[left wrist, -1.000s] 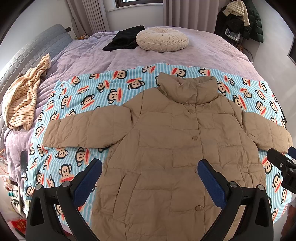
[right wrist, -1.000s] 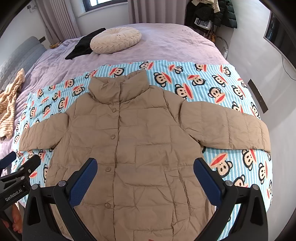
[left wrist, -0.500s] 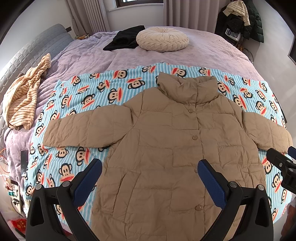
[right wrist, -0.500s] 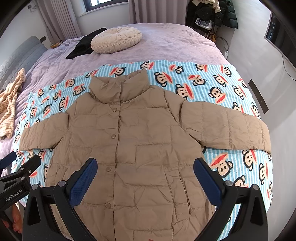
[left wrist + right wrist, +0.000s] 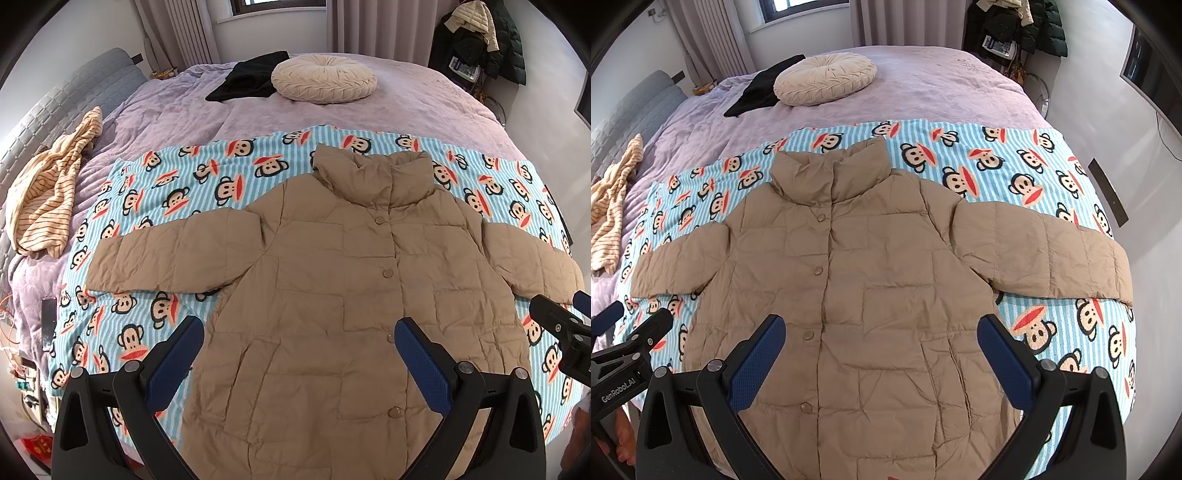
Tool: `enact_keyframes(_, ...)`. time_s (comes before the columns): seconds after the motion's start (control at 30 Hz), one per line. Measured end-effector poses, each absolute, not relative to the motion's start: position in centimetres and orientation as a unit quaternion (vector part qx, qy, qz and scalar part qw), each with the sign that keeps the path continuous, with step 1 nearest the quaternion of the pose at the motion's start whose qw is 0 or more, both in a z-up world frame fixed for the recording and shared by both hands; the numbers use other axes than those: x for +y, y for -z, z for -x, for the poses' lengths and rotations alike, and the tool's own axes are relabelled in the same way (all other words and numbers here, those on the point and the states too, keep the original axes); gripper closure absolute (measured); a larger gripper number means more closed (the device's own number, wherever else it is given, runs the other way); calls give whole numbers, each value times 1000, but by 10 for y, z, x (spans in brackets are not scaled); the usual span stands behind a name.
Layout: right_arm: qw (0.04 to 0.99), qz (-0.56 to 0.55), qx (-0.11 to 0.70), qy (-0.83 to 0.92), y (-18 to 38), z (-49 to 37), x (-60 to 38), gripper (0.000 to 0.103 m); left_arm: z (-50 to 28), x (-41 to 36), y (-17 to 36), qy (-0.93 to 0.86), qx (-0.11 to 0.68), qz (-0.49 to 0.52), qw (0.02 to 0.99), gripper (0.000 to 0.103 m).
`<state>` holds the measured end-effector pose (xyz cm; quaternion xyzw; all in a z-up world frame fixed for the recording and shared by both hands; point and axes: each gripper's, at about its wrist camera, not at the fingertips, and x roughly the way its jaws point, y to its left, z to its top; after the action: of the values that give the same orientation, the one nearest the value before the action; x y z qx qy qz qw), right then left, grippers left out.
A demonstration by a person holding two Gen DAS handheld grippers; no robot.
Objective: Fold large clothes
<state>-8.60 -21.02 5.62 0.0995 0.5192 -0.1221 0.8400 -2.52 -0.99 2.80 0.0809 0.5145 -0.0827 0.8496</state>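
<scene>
A tan quilted puffer jacket (image 5: pixel 332 288) (image 5: pixel 849 280) lies flat and buttoned, front up, on a blue striped monkey-print blanket (image 5: pixel 155 184) (image 5: pixel 1027 173), both sleeves spread sideways. My left gripper (image 5: pixel 299 347) hovers open above the jacket's lower left part, nothing between its blue pads. My right gripper (image 5: pixel 881 343) hovers open above the jacket's lower middle, also holding nothing. The right gripper's tip shows at the right edge of the left wrist view, and the left gripper's tip at the left edge of the right wrist view.
The blanket covers the near part of a lilac bed (image 5: pixel 424 107). A round cream cushion (image 5: pixel 323 83) and a black garment (image 5: pixel 251 75) lie at the far side. A striped yellow garment (image 5: pixel 48 192) sits at the left edge. Coats (image 5: pixel 480 37) hang in the far right corner.
</scene>
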Motion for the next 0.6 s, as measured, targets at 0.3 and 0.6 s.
enact_keyframes(0.3,839,-99,521,123,-55,86,-212,0,26,-7,-28,86,515,-78,849,0)
enact_keyframes(0.6,817,-135,551,103,-34,71,-190,0,14,27,-8,111,540,-27,834,0)
